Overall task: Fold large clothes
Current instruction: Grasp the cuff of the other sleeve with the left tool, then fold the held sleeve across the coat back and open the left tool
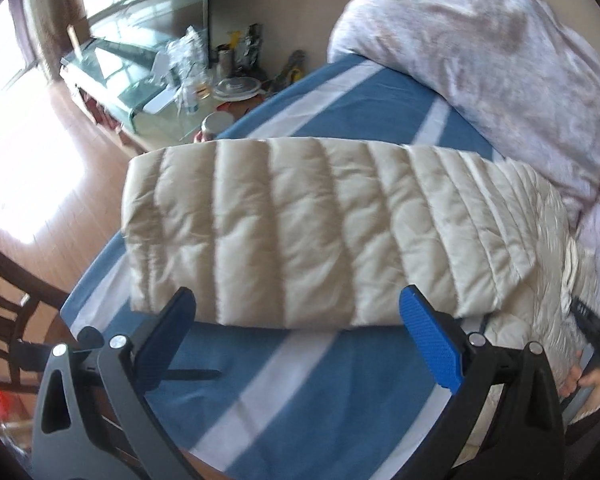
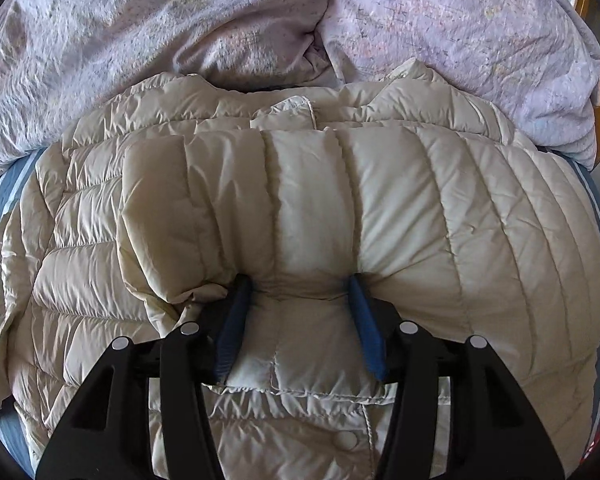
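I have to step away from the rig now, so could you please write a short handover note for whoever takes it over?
Left gripper: open, holding nothing, at the near edge of the folded part of the puffer jacket.
Right gripper: fingers pressed into a fold of the jacket; a firm grip cannot be confirmed.
Jacket lies on the blue striped sheet, next to the lilac duvet.
Done: one section folded over.
Left: remaining folds, then smoothing.

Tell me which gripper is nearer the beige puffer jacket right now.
Right. The right gripper is pressed into the puffer jacket, fabric bunched between its fingers; the left gripper sits open at its folded edge.
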### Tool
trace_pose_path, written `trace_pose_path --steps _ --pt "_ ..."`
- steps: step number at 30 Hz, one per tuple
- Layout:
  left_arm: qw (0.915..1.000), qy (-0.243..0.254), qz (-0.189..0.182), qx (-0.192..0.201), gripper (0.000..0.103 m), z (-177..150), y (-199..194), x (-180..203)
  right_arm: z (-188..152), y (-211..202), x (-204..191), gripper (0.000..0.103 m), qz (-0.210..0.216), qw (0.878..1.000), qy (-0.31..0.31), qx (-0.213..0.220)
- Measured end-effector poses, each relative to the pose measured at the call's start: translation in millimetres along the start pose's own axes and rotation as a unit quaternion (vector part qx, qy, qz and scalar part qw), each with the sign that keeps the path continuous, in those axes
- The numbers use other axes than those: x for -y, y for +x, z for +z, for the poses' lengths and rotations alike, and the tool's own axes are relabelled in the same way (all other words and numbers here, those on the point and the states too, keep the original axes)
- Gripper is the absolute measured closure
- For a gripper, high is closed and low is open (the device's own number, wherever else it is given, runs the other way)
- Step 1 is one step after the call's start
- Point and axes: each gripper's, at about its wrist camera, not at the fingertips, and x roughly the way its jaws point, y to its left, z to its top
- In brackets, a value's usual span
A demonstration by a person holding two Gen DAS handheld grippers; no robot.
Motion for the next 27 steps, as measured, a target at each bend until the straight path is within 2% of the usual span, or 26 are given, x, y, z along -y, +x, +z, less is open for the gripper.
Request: trace_pose_path --steps 5,12,14,18,20,22,25,26,27 --pt "0.9995 -0.031 0.001 -0.006 0.002 13.2 5.2 -36.3 -1.3 -1.1 0.0 0.049 -0.002 1.000 -0.005 0.000" --pt "0.9979 -0.057 0.025 -0.018 0.003 22.4 22.7 -62.2 -1.4 -2.4 1.0 0.049 0.000 1.000 -0.008 -0.003" --pt "0.9972 -0.067 0.025 -0.020 0.008 23.6 26.7 -67.4 -1.0 -2.3 1.2 0.049 0.001 1.000 -0.009 -0.003" --pt "0.9955 -0.085 0.024 -0.033 0.021 24.4 35.6 -74.5 -1.5 -1.8 1.0 0.049 0.001 1.000 -0.009 -0.002" --pt "0.9959 -0.082 0.030 -0.026 0.023 24.4 35.5 -72.8 -1.8 -1.4 0.8 0.049 0.001 1.000 -0.009 -0.001" --pt "0.9958 -0.080 0.038 -0.022 0.031 23.9 35.3 -71.2 -1.9 -1.3 0.9 0.049 0.001 1.000 -0.009 -0.002" --pt "0.9954 -0.085 0.041 -0.017 0.060 23.7 33.4 -70.4 -1.9 -1.3 0.9 0.049 0.001 1.000 -0.009 -0.001" --pt "0.9952 -0.088 0.040 -0.016 0.064 23.6 32.8 -70.7 -2.0 -1.4 0.7 0.049 0.001 1.000 -0.010 -0.001" --pt "0.9952 -0.090 0.036 -0.016 0.073 23.5 33.0 -70.4 -2.1 -1.7 0.4 0.049 0.000 1.000 -0.010 -0.001"
